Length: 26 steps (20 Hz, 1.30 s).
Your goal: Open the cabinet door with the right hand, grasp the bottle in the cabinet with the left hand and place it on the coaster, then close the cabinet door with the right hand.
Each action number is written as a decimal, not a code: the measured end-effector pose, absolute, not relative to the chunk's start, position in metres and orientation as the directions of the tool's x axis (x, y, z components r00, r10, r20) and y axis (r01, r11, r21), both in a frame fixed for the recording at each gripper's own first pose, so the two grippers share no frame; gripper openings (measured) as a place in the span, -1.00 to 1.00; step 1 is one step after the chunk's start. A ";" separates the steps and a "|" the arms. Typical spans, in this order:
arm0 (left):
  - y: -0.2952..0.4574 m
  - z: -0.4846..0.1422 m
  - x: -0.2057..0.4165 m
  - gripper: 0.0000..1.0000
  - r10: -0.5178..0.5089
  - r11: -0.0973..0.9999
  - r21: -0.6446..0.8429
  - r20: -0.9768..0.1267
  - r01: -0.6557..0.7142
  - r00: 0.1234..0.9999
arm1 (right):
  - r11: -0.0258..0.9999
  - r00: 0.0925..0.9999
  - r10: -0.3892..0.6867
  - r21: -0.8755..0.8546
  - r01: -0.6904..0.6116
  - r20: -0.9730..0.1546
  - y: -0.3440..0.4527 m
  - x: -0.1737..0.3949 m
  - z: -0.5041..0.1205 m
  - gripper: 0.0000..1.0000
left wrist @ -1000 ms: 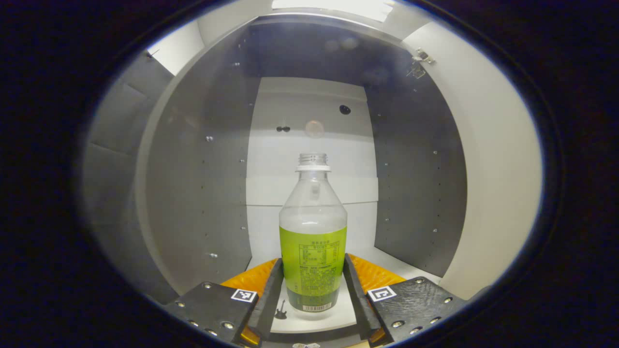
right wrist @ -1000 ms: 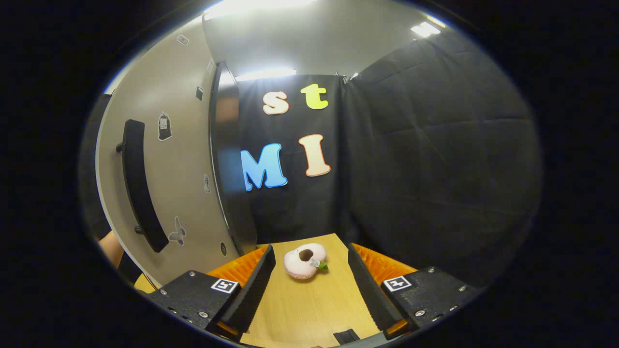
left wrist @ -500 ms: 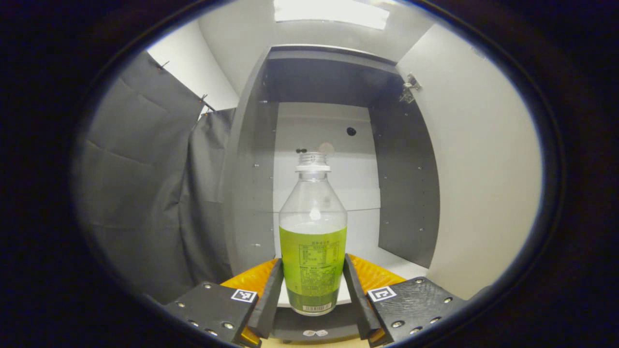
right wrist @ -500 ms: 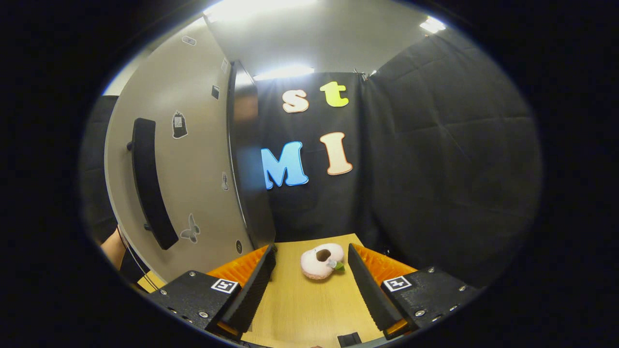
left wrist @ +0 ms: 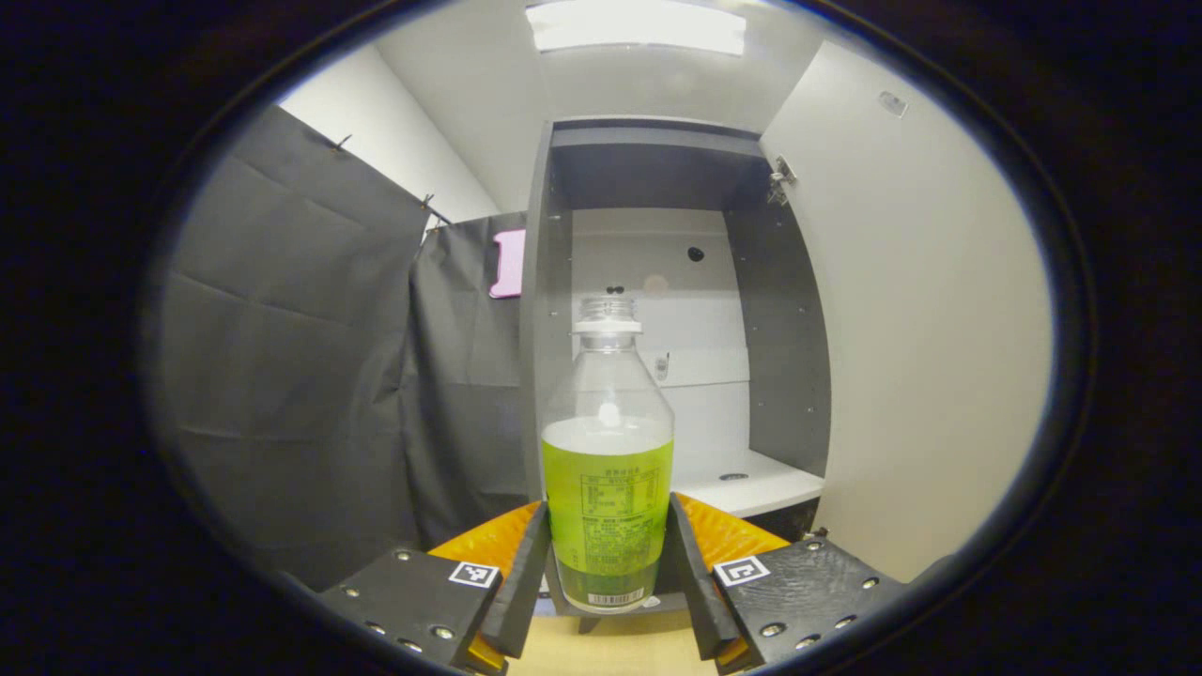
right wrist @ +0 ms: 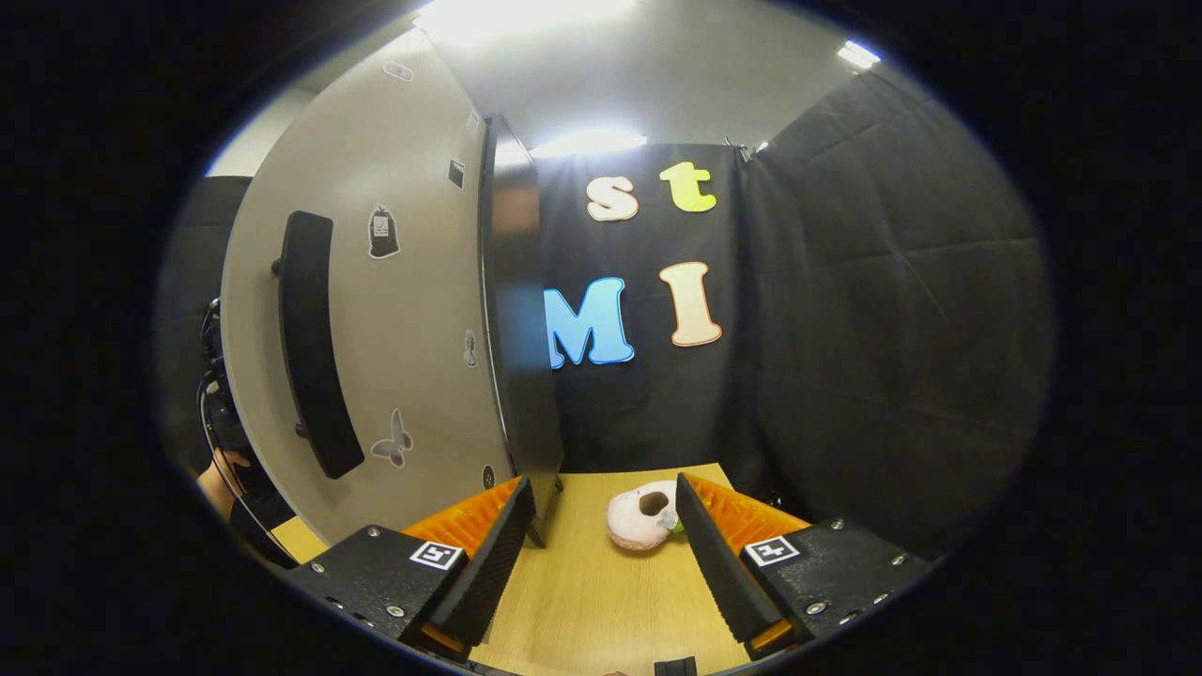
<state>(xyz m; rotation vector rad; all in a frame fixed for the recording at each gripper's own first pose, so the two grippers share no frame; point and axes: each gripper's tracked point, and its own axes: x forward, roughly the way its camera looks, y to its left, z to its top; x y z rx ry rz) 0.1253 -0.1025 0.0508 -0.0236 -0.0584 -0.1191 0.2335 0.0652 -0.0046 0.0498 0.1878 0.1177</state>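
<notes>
A clear capless bottle (left wrist: 608,469) with a green label stands upright between the two fingers of my left gripper (left wrist: 608,577), which is shut on its lower body. Behind it is the open cabinet (left wrist: 648,282), with grey side walls, a white back and a white shelf. The cabinet door (left wrist: 920,319) stands swung out at the right of the left gripper view. In the right gripper view the same door (right wrist: 394,310) shows its outer face with a long black handle (right wrist: 315,338) at the left. My right gripper (right wrist: 601,554) is open above the wooden table (right wrist: 601,601), holding nothing.
A small pink and white plush toy (right wrist: 641,516) lies on the table between the right gripper's fingertips, farther off. Part of a person's hand (right wrist: 221,483) shows beyond the door's left edge. Black cloth walls close the booth behind and to the sides.
My left gripper has drawn back out of the cabinet with the bottle, so the cabinet looks smaller and farther. The right gripper view has shifted, with the door and toy moving right in it.
</notes>
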 end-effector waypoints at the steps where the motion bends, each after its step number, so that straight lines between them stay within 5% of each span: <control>1: -0.099 0.046 0.117 0.43 -0.111 0.993 -0.023 0.055 0.112 0.992 | 0.992 0.977 0.121 0.051 -0.113 -0.177 0.065 0.233 -0.003 0.87; 15: -0.059 -0.053 0.016 0.43 -0.043 0.998 -0.047 -0.001 0.043 0.999 | 0.992 0.977 0.126 0.051 -0.119 -0.175 0.080 0.223 -0.005 0.86; 20: -0.061 -0.108 -0.001 0.27 -0.025 0.998 -0.067 -0.050 0.022 0.998 | 0.996 0.978 0.085 0.049 -0.077 -0.188 0.070 0.223 -0.007 0.82; 26: -0.074 -0.167 -0.004 0.45 -0.012 0.998 -0.064 -0.106 0.006 0.994 | 0.999 0.975 0.041 0.027 -0.036 -0.218 0.056 0.224 -0.016 0.82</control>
